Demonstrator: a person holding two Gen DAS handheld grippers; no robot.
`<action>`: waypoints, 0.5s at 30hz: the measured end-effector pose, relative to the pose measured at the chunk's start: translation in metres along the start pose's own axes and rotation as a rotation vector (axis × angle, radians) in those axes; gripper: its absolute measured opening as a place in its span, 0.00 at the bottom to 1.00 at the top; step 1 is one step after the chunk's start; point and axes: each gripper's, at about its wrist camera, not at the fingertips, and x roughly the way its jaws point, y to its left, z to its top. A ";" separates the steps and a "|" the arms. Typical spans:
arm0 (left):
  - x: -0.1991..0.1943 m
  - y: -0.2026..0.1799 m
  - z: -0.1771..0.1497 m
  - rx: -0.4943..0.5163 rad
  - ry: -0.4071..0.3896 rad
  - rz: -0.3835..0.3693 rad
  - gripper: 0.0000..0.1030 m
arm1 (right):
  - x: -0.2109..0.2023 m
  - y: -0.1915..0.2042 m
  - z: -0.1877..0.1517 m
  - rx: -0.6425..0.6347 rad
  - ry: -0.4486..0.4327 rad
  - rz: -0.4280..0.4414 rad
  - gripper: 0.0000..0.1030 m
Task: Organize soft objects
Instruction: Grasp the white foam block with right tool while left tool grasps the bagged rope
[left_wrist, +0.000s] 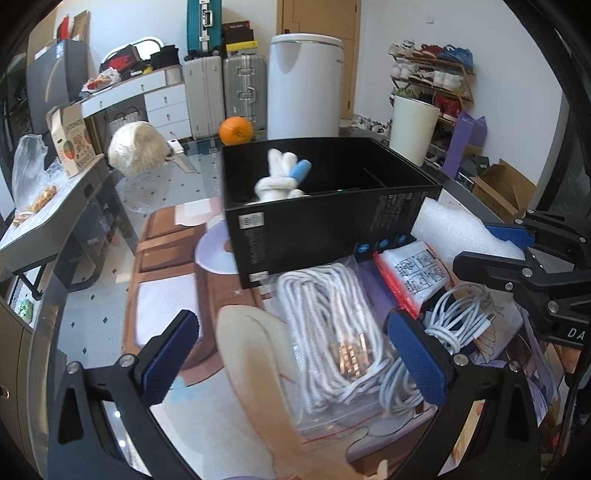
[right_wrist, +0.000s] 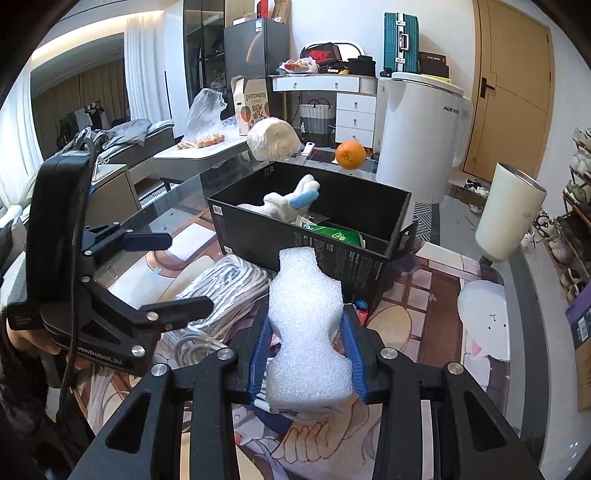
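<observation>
A: What is the right claw (right_wrist: 308, 354) doing?

B: It is clamped on a piece of white foam (right_wrist: 308, 328). The blue pads (right_wrist: 352, 354) press into its sides and pinch it to a waist, so the jaws stand only narrowly apart. The foam sticks up past the fingertips, just in front of the black box (right_wrist: 332, 254).

A: Does the foam touch the box?

B: I cannot tell; from the right wrist view it overlaps the box's near wall. In the left wrist view the foam (left_wrist: 461, 229) lies just beside the box's (left_wrist: 314, 236) right corner.

A: And the left claw (left_wrist: 295, 354)?

B: Wide apart and holding nothing. Between its fingers, in front of the box, lies a clear bag of coiled white cable (left_wrist: 328, 332). Whether its right finger (left_wrist: 417, 354) touches the loose white cable (left_wrist: 454, 321) next to it, I cannot tell.

A: What is inside the box?

B: A white plush toy with a blue part (right_wrist: 295, 201) at its far end, and a green packet (right_wrist: 332, 232) nearer the foam.

A: Anything else near the box?

B: A red-edged plastic bag (left_wrist: 410, 273) against its front right, an orange (right_wrist: 351, 154) behind it, and a cream tumbler (right_wrist: 509, 218) to its right, all on the surface (right_wrist: 443, 295) with a cartoon mat.
</observation>
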 end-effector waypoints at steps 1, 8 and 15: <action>0.002 -0.002 0.001 0.002 0.004 0.000 1.00 | 0.000 -0.001 -0.001 0.002 0.001 0.002 0.36; 0.021 -0.008 0.005 0.006 0.067 0.028 1.00 | 0.001 -0.005 -0.002 0.011 0.004 -0.002 0.36; 0.025 -0.004 0.002 0.009 0.095 0.068 1.00 | 0.001 -0.005 -0.002 0.011 0.006 0.000 0.36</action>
